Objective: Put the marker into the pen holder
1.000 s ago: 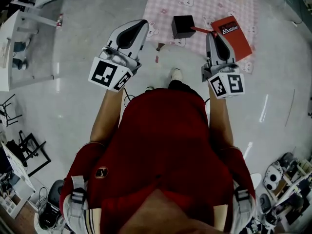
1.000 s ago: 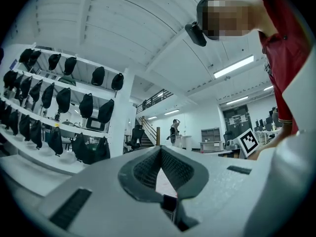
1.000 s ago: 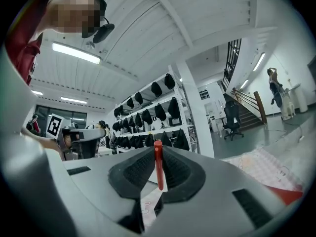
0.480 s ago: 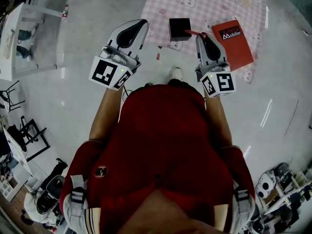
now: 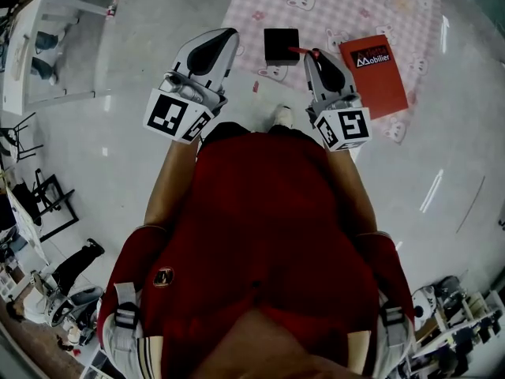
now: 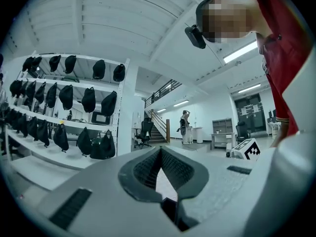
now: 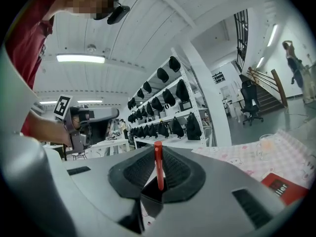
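In the head view my right gripper (image 5: 316, 54) is shut on a red marker (image 5: 302, 50). The marker's far end reaches the right edge of the black square pen holder (image 5: 280, 44), which stands on a pink checkered mat (image 5: 339, 6). The right gripper view has the marker (image 7: 158, 164) upright between the dark pads of the right gripper (image 7: 159, 157). My left gripper (image 5: 226, 35) hangs to the left of the holder, over the grey floor. In its own view the left gripper (image 6: 161, 151) is shut with nothing in it.
A red notebook (image 5: 375, 63) lies on the mat right of the holder. A white table (image 5: 47, 46) stands at the far left. Shelves of dark bags (image 7: 170, 100) line the room. The person's foot (image 5: 285, 118) is near the mat's edge.
My right gripper has moved left with the marker, closer to the pen holder. The left gripper has hardly moved.
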`<state>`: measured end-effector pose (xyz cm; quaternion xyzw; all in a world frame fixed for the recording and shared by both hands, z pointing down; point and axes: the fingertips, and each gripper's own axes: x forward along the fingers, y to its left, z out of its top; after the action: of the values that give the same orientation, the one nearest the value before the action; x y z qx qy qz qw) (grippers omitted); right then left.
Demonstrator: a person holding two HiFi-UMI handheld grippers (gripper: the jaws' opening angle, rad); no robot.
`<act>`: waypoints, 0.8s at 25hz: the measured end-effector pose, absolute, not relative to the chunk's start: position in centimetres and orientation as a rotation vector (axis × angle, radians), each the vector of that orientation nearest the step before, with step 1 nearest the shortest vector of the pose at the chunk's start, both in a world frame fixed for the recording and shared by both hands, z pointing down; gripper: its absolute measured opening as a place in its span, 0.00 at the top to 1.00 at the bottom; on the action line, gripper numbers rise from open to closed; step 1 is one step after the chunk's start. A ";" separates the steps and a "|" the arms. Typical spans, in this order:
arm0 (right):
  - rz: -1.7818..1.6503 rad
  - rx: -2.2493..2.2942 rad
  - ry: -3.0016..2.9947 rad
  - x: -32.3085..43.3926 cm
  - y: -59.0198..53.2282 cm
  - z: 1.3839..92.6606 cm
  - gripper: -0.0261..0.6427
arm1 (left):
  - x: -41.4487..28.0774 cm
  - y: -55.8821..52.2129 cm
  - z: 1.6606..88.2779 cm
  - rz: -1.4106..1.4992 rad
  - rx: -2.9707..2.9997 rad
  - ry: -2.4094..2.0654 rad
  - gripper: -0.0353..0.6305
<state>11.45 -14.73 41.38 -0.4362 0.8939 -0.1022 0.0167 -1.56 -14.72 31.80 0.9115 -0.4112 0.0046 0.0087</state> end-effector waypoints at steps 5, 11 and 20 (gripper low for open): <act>-0.333 -1.321 2.815 11.0 -15.5 42.6 0.90 | -0.9 -15.0 32.5 0.024 2.829 -1.291 0.94; -0.350 -1.343 2.835 10.0 -15.9 43.8 0.90 | -1.9 -15.4 32.7 0.024 2.821 -1.283 0.94; -0.427 -1.473 2.805 8.7 -16.7 45.7 0.90 | -3.6 -16.5 33.4 0.032 2.824 -1.206 0.94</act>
<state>8.67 -16.74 45.71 -0.4606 0.8771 -0.1334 -0.0276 -3.65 -16.47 33.37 0.9190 -0.3925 0.0105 0.0352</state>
